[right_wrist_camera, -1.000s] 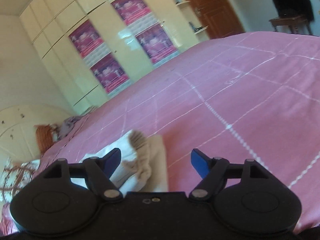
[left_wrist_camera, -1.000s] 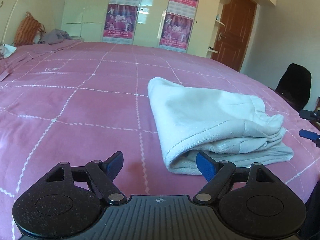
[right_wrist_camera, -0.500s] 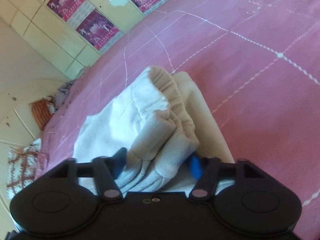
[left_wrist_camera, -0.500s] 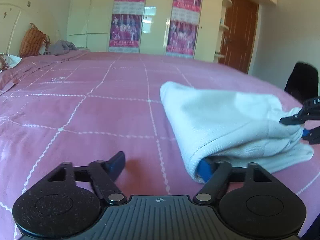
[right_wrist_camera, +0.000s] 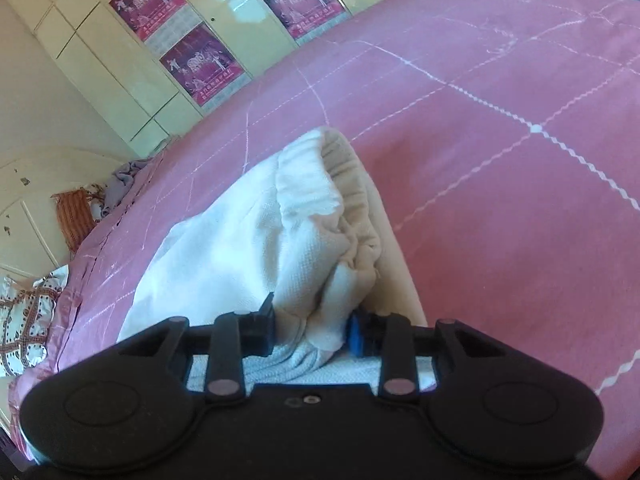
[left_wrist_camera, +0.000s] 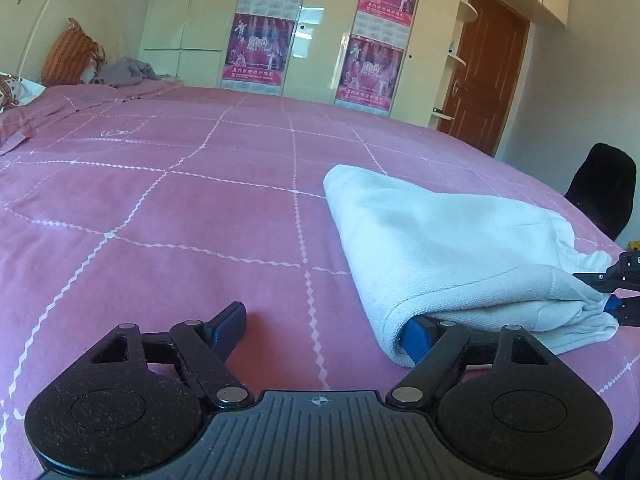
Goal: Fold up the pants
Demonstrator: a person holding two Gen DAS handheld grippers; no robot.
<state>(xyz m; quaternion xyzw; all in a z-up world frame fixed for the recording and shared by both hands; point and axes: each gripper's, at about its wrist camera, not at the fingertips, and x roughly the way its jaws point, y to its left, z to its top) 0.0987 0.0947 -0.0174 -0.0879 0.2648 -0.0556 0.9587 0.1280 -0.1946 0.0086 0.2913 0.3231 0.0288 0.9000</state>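
The white pants (left_wrist_camera: 452, 240) lie folded in a bundle on the pink bedspread (left_wrist_camera: 180, 208). My left gripper (left_wrist_camera: 324, 328) is open at the bundle's near fold; its right finger is tucked under the fold edge and its left finger rests on bare bedspread. My right gripper (right_wrist_camera: 310, 330) is shut on the bunched waistband end of the pants (right_wrist_camera: 280, 232), cloth pinched between the fingers. The right gripper also shows in the left wrist view (left_wrist_camera: 612, 292) at the bundle's far right end.
A cream wardrobe with pink posters (left_wrist_camera: 372, 32) and a brown door (left_wrist_camera: 484, 72) stand behind the bed. Pillows and a grey garment (left_wrist_camera: 124, 74) lie at the far left. A black chair (left_wrist_camera: 604, 188) stands at the right bed edge.
My right gripper has moved onto the waistband end and closed on it. My left gripper has moved in so its right finger slid under the fold.
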